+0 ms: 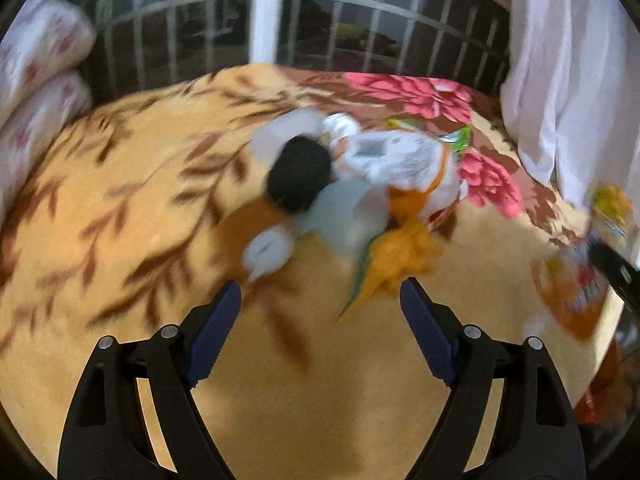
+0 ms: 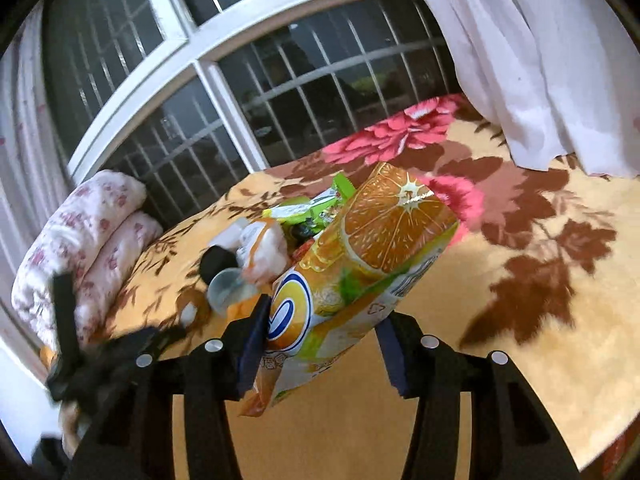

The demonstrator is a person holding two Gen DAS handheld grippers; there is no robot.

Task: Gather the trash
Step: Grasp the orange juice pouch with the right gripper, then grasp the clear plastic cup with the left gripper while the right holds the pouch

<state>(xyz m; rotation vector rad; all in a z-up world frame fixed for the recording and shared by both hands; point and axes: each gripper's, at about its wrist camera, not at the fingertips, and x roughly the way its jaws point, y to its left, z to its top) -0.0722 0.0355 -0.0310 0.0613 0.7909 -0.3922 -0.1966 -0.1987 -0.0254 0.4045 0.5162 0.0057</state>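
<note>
A pile of trash (image 1: 352, 184) lies mid-bed: a black lid (image 1: 300, 172), a white printed wrapper (image 1: 396, 156), an orange crumpled bag (image 1: 404, 260), a clear cup (image 1: 344, 216). My left gripper (image 1: 320, 304) is open and empty, just short of the pile. My right gripper (image 2: 322, 324) is shut on an orange-fruit snack bag (image 2: 376, 248), held above the bed; the bag also shows in the left wrist view (image 1: 576, 292) at the right edge. The pile shows in the right wrist view (image 2: 260, 240) behind the bag, with a green wrapper (image 2: 316, 204).
The bed has a tan floral blanket (image 1: 120, 200). Rolled floral quilts (image 2: 88, 232) lie at its left end. A barred window (image 2: 240, 92) runs behind the bed. A white curtain (image 2: 540, 60) hangs at the right.
</note>
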